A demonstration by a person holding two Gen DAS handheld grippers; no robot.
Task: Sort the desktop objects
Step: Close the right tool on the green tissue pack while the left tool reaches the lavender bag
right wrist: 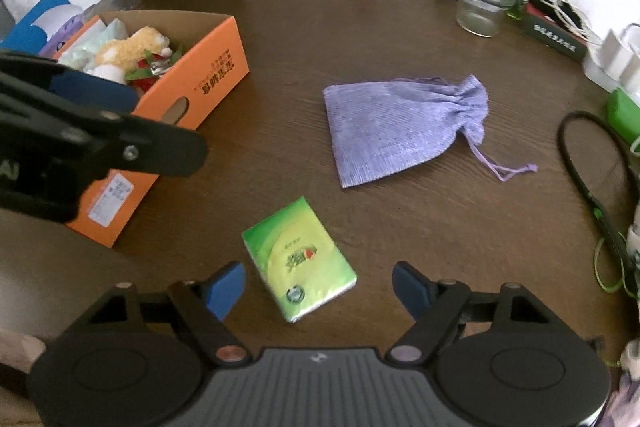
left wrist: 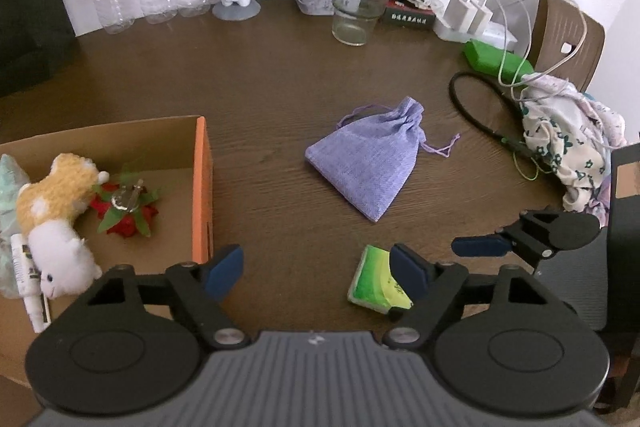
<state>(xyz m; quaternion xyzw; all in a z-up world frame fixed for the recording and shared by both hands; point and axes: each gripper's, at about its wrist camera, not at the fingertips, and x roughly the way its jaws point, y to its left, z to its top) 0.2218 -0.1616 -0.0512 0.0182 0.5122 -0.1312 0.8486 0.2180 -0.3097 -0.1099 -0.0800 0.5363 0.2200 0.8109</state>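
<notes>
- The small green tissue pack (right wrist: 300, 261) is lying flat on the brown wooden table (right wrist: 360, 27), at the near side, just past the blue pads of the right gripper (right wrist: 318, 287).
- The right gripper is standing wide open and is holding nothing. The pack is sitting in front of the gap between its two pads, a bit to the left of the middle, and no pad is touching it.
- The pack's long side is running from far left to near right, so it is lying slanted across the gap.
- The left gripper (left wrist: 316, 271) is open too and is holding nothing. In its view its right pad is hiding part of the pack, so I cannot tell if they are touching.
- I think the right gripper is the better one to take the pack, because the pack is sitting almost between its pads.
- The soft purple cloth bag with a string (right wrist: 400, 127) is lying farther away, in the middle of the table.
- The orange cardboard box (right wrist: 208, 79) is sitting to the far left, with a fluffy yellow and white toy (left wrist: 56, 219) inside it.
- I think the pack is going into the box, so it needs to travel left.
</notes>
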